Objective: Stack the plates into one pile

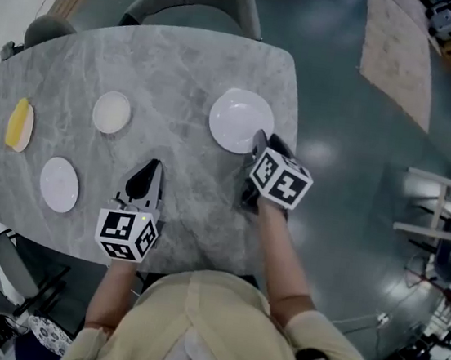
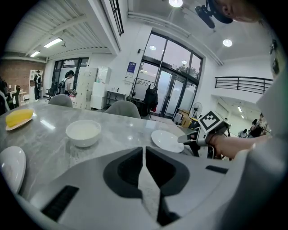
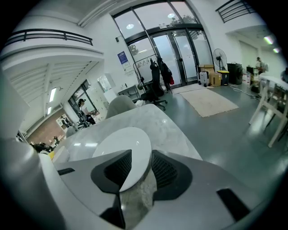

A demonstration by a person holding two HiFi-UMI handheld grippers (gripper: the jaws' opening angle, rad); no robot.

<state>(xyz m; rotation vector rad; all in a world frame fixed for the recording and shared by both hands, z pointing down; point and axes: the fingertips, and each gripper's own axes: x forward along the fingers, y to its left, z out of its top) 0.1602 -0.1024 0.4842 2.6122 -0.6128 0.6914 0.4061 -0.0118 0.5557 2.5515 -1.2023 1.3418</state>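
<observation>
While my left tongs (image 2: 144,155) hover closed and empty over the grey marble bench (image 1: 198,73), my right tongs (image 3: 141,157) gape around the rim of a white plate (image 1: 238,119), glossy floor (image 1: 353,151) beyond.

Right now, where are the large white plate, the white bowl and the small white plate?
large white plate (image 1: 238,119): head view, on its centre.
white bowl (image 2: 83,129): left gripper view, on its inside.
small white plate (image 1: 59,184): head view, on its centre.
</observation>
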